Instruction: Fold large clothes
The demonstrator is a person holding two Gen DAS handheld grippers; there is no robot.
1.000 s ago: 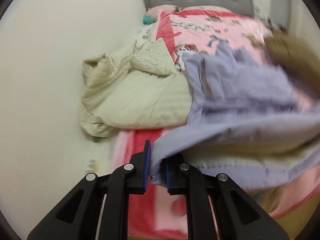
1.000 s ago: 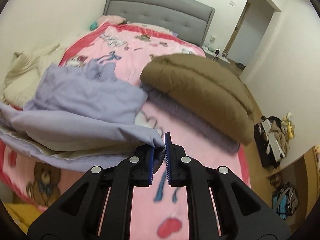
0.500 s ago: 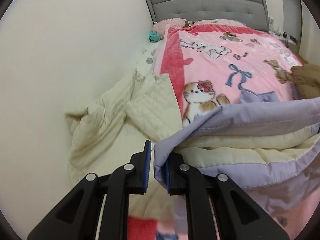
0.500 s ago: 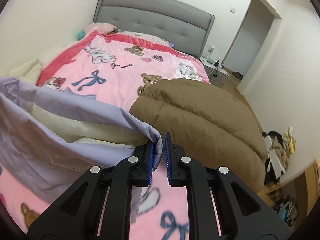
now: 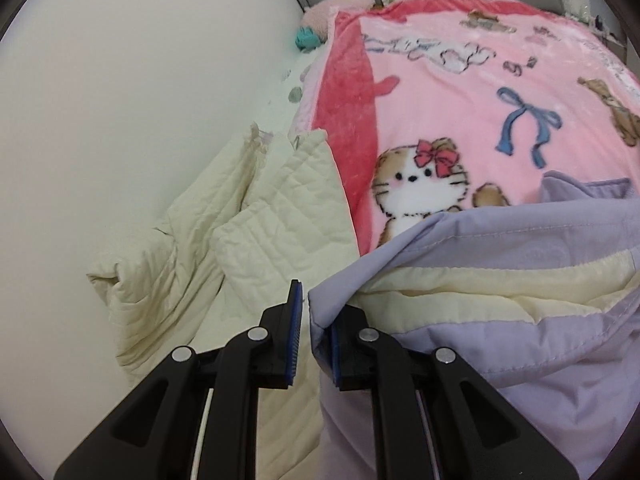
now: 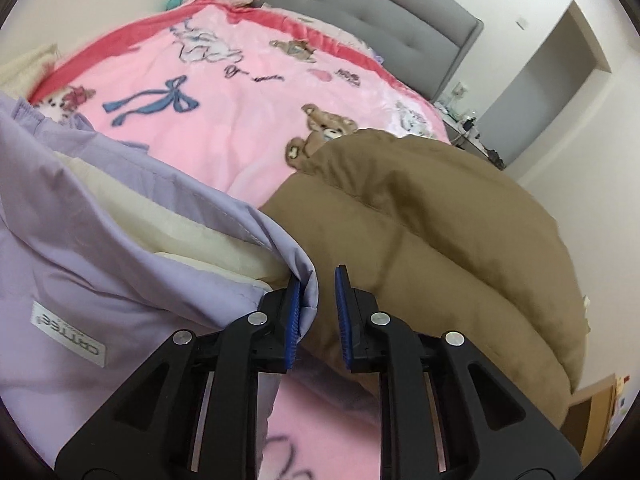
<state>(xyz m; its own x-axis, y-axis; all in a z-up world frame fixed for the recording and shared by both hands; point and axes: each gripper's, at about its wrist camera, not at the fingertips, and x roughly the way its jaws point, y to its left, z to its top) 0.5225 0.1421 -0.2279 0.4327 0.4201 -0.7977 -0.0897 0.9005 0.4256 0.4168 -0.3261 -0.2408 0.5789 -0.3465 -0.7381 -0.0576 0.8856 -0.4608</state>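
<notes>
Lilac padded jacket [image 5: 500, 312] draped at both claws | left claw [image 5: 316, 316], right claw [image 6: 318, 308] parted, corners loose | advice: release evenly, flatten fold.

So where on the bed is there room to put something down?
The bare patch is the middle of the pink blanket, between the lilac jacket, the brown coat and the grey headboard. Crowded: the brown coat's side, and the cream quilted coat by the wall.
</notes>
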